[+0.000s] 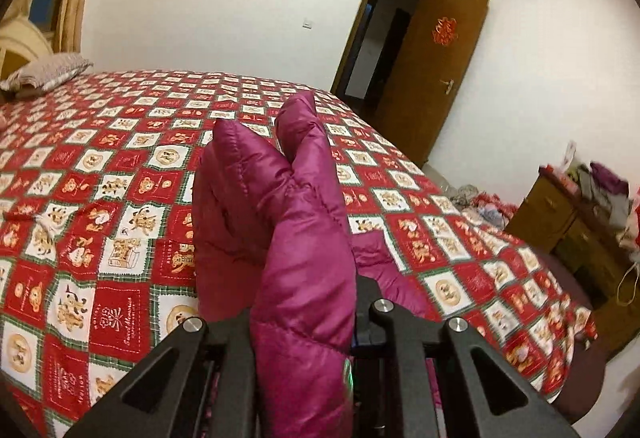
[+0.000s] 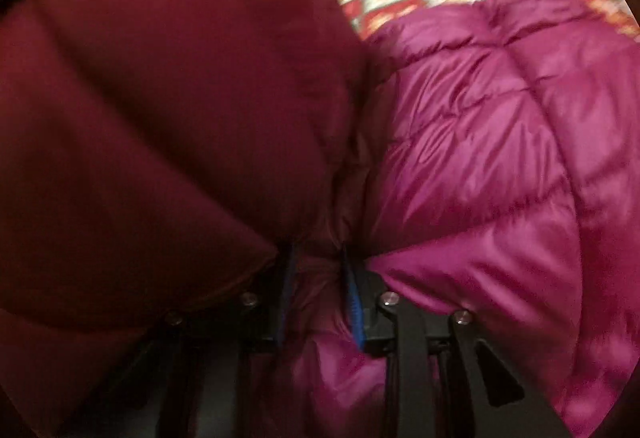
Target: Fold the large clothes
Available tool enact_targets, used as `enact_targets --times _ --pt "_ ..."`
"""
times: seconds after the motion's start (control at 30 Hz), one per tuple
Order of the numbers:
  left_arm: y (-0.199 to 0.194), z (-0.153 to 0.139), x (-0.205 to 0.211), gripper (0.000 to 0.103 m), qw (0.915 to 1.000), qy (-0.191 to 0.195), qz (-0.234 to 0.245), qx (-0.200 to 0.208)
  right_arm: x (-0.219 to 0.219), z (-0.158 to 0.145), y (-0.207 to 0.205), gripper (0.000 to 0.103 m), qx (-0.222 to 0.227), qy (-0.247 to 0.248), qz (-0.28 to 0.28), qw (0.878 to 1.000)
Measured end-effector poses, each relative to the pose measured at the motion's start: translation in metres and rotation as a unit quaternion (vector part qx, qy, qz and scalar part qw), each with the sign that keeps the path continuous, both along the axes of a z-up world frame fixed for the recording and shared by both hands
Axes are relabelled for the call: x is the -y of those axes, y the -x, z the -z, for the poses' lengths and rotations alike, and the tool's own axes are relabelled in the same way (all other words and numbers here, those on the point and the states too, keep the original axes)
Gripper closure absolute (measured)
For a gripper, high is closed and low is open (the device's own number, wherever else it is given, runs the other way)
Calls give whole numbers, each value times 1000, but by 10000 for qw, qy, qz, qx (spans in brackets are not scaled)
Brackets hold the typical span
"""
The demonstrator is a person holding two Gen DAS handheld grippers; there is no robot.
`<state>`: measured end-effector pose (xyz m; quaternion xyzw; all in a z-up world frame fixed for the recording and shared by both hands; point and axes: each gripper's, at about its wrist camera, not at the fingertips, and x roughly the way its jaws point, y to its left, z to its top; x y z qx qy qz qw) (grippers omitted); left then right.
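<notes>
A magenta quilted down jacket (image 1: 280,206) is held up over the bed. My left gripper (image 1: 304,322) is shut on a thick fold of it, and the fabric stands up between the jaws and hides the fingertips. In the right wrist view the jacket (image 2: 480,126) fills nearly the whole frame. My right gripper (image 2: 320,278) is shut on another part of the jacket, with fabric bulging on both sides of the blue-padded fingers (image 2: 354,302). The view is blurred.
The bed (image 1: 100,178) has a red and white checked cover with bear prints. A pillow (image 1: 48,72) lies at its far left. An open wooden door (image 1: 432,74) and a cluttered wooden dresser (image 1: 568,214) stand to the right.
</notes>
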<state>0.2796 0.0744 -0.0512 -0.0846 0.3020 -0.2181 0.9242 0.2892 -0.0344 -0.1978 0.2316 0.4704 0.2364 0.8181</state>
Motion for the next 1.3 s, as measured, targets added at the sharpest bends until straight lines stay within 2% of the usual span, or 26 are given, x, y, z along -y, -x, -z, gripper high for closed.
enact_targets --times 0.13,0.27,0.43,0.6,0.7,0.77,0.83,0.87,1.03,1.1,1.17,1.2,1.27,1.3 --pt "7 2 19 88 9988 -455 53 180 20 -4 5 76 -20 -264 -164 9995" --pt "13 10 50 88 9953 -899 214 287 72 -24 20 76 201 -416 258 9986" --pt "23 38 98 88 9824 -1768 444 402 140 -47 47 74 526 101 968 9939" --pt "26 65 125 88 9735 -2157 670 348 179 -49 64 73 543 305 1366 9887" --pt "29 76 138 87 9703 -2253 824 314 189 -46 69 72 476 321 1480 9873" --pt "31 84 146 82 9673 -2319 985 292 194 -45 65 65 436 301 1668 9846" --pt "33 91 151 66 9675 -2237 1156 239 204 -44 63 35 425 172 1754 9834" --pt "35 93 152 64 9683 -2163 1219 256 209 -44 65 33 455 69 1804 9825" --pt "32 103 150 63 9750 -1771 1332 181 223 -55 54 33 539 -276 1630 9848" --pt "32 103 147 63 9769 -1652 1345 144 218 -61 45 33 598 -388 1351 9883" --pt "34 102 146 63 9761 -1652 1404 158 209 -60 30 33 498 -279 1061 9927" --pt "37 100 145 59 9746 -1678 1470 179 202 -57 20 33 422 -152 910 9948" --pt "44 97 144 52 9714 -1731 1619 167 189 -48 5 44 263 -106 471 9985" --pt "48 93 143 48 9681 -1777 1761 119 182 -42 -2 63 126 -45 324 9994"
